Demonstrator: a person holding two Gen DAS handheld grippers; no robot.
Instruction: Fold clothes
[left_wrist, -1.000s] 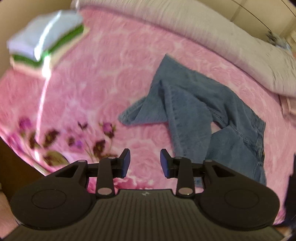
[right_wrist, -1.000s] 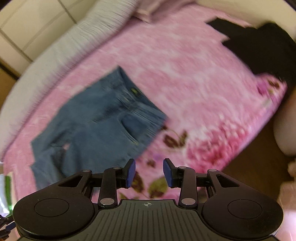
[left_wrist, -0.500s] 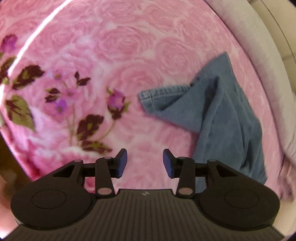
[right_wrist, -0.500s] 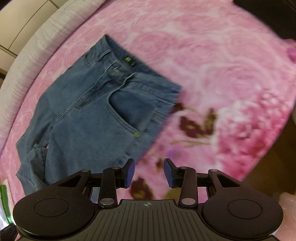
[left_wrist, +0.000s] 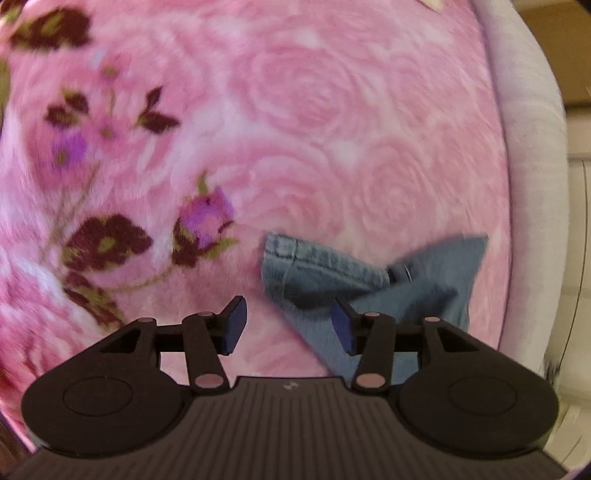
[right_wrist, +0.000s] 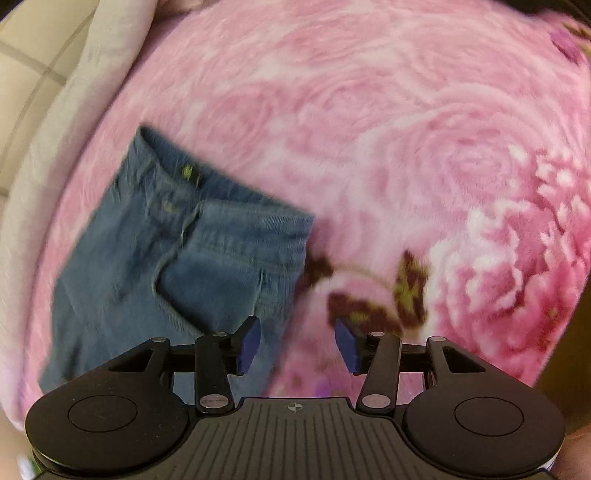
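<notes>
A pair of blue jeans (right_wrist: 177, 258) lies crumpled on a pink rose-patterned blanket (right_wrist: 388, 129) covering a bed. The left tool (left_wrist: 286, 325) hovers with jaws wide and empty just over a twisted leg cuff (left_wrist: 291, 266). The right tool (right_wrist: 295, 345), also wide and empty, hangs beside the waistband corner. Risk: pinching the plush blanket along with the denim, or catching only one layer, leaving the fold skewed.

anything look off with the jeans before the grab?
Yes. In the left wrist view the jeans' leg cuff is flipped back and crumpled over the other leg instead of lying straight on the pink blanket. The waistband end lies flat but at an angle. Left gripper and right gripper are open, holding nothing.
</notes>
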